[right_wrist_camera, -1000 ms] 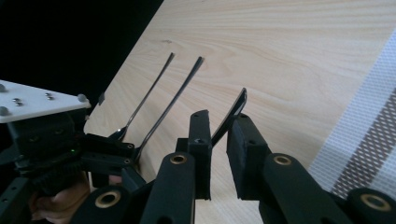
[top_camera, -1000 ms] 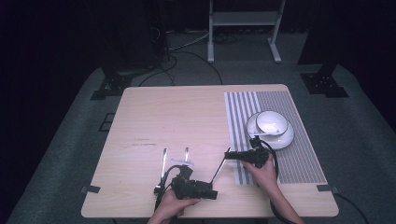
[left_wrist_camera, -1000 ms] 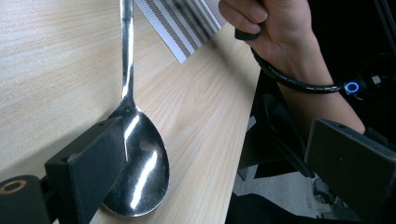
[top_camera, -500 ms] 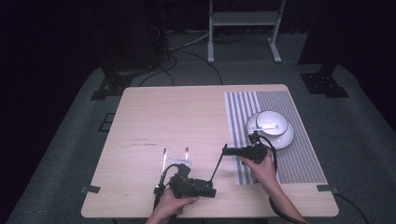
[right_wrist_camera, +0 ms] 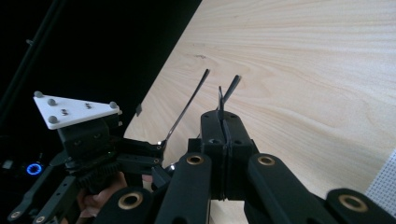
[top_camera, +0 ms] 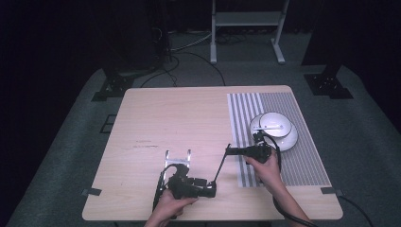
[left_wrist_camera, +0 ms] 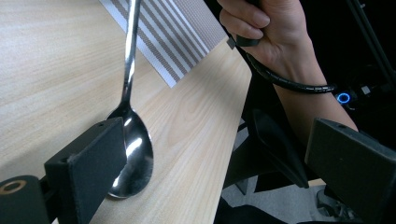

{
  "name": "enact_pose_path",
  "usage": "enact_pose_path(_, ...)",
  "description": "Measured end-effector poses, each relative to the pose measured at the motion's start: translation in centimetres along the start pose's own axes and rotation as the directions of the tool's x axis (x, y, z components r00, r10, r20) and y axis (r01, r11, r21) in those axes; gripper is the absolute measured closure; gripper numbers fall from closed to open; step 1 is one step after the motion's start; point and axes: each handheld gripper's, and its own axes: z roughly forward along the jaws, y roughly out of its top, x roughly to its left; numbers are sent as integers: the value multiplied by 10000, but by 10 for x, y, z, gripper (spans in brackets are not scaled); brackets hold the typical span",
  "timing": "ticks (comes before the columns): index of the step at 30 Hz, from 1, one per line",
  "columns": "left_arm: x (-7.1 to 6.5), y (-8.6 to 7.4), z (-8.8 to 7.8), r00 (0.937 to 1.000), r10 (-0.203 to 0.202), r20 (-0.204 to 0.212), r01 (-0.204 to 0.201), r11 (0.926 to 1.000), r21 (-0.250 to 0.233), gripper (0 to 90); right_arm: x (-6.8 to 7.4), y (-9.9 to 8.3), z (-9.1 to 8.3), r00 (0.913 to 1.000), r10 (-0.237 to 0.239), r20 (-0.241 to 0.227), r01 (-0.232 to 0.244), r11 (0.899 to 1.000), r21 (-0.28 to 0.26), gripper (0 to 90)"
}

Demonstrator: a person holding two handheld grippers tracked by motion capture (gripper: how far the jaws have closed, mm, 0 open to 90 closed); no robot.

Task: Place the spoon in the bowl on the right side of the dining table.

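A metal spoon (top_camera: 221, 165) slants from my right gripper (top_camera: 228, 149) down to my left gripper (top_camera: 213, 188) near the table's front edge. In the right gripper view the right gripper (right_wrist_camera: 220, 114) has its jaws pressed together on the thin handle end. They have just been closing on it. In the left gripper view the spoon's bowl (left_wrist_camera: 133, 149) rests on the wood, close against one pad of my left gripper (left_wrist_camera: 224, 140). That gripper's jaws stand wide apart. The left gripper (right_wrist_camera: 93, 140) also shows at the lower left of the right gripper view.
A white bowl on a white plate (top_camera: 289, 138) sits on a grey striped mat (top_camera: 288, 163) at the table's right. Two thin silvery pieces (top_camera: 177, 158) lie just beyond the left gripper. The table's front edge (top_camera: 213, 218) is close to both hands. A metal stand (top_camera: 246, 19) is behind the table.
The spoon's handle end and the right gripper sit a touch farther up the picture than a second ago. The left hand has kept its place.
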Motion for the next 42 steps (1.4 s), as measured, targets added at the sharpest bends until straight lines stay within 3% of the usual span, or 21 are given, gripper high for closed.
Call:
enact_pose_path(17, -6, 5, -9, 9997, 241, 43, -240, 9995, -192, 39, -1, 19, -41, 9979, 115, 630, -70, 9975, -703, 893)
enact_pose_path(28, -5, 4, -12, 9999, 171, -13, -171, 9994, -288, 39, -2, 32, -70, 9956, 265, 894, -144, 9909, -1340, 893)
enact_pose_path(42, -2, 3, -15, 9999, 156, -66, -158, 9994, -297, 39, -1, 55, -94, 9893, 357, 1415, -85, 9821, -1880, 893)
